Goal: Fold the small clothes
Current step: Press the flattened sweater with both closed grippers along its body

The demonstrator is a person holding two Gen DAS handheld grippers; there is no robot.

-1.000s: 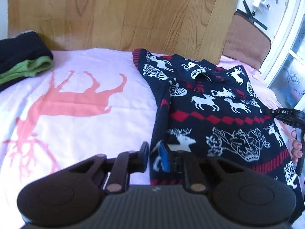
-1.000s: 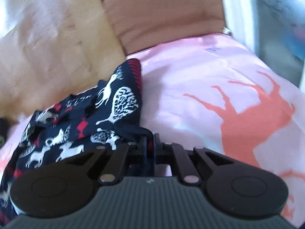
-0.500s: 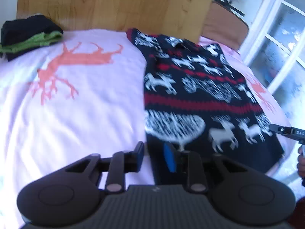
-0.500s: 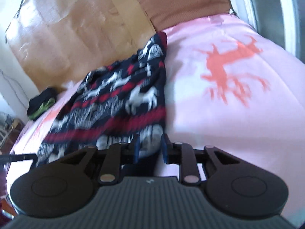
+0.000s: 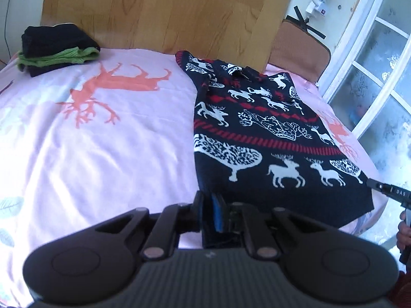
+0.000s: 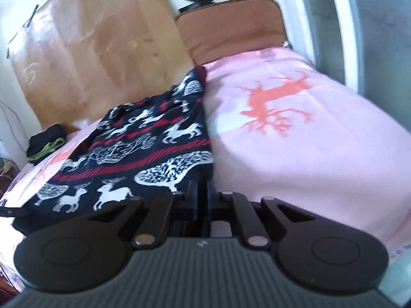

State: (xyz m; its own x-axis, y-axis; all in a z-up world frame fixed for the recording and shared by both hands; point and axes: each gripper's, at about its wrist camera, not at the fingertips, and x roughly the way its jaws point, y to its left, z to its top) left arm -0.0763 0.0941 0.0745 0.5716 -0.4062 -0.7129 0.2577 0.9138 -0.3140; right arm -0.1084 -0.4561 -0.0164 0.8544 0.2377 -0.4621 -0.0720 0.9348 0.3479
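Note:
A navy sweater [image 5: 269, 138] with white deer, trees and red bands lies stretched flat on the pink bedsheet [image 5: 102, 141]. It also shows in the right wrist view [image 6: 143, 154]. My left gripper [image 5: 207, 208] is shut on the sweater's near left hem corner. My right gripper [image 6: 203, 195] is shut on the near right hem corner. The right gripper's tip [image 5: 385, 191] shows at the right edge of the left wrist view. The collar end lies far, by the headboard.
A folded stack of dark and green clothes [image 5: 56, 48] sits at the bed's far left corner, also in the right wrist view [image 6: 46, 143]. A wooden headboard [image 5: 159, 12] and brown cushion [image 5: 298, 51] stand behind. A window [image 5: 380, 77] is at the right.
Both grippers pulled back toward the near edge of the bed, drawing the bunched sweater out flat and long. The jaws closed tighter on the hem corners.

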